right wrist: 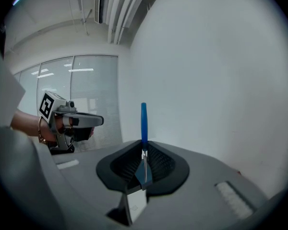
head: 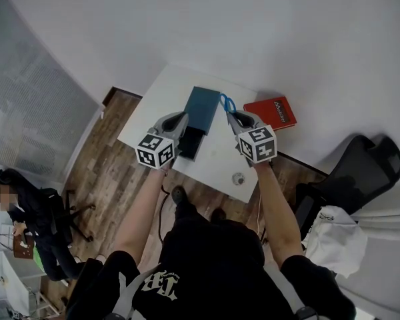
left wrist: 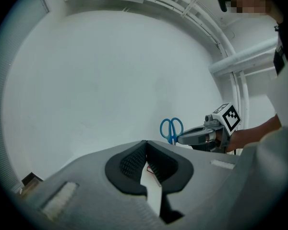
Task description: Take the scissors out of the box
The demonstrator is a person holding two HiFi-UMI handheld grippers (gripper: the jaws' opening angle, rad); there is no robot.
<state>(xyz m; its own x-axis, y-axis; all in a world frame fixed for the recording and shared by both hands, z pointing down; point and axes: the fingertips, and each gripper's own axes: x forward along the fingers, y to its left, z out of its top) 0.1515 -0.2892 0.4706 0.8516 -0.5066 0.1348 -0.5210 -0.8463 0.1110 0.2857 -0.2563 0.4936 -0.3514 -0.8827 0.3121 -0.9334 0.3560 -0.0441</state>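
Note:
Blue-handled scissors (head: 227, 103) are clamped by their blades in my right gripper (head: 235, 120), handles pointing up and away. In the right gripper view the blue handles (right wrist: 143, 123) rise edge-on from between the pads. They hang above the right edge of a dark teal box (head: 201, 109) that lies on the white table (head: 153, 112). My left gripper (head: 182, 117) hovers over the box's left side, pads together and nothing in them (left wrist: 145, 150). From the left gripper view the scissors (left wrist: 171, 129) and the right gripper (left wrist: 180, 139) show to the right.
A red book (head: 270, 113) lies at the table's far right corner, and a small round object (head: 238, 178) sits near its front edge. A black office chair (head: 360, 165) stands to the right. A seated person (head: 20, 205) is at far left.

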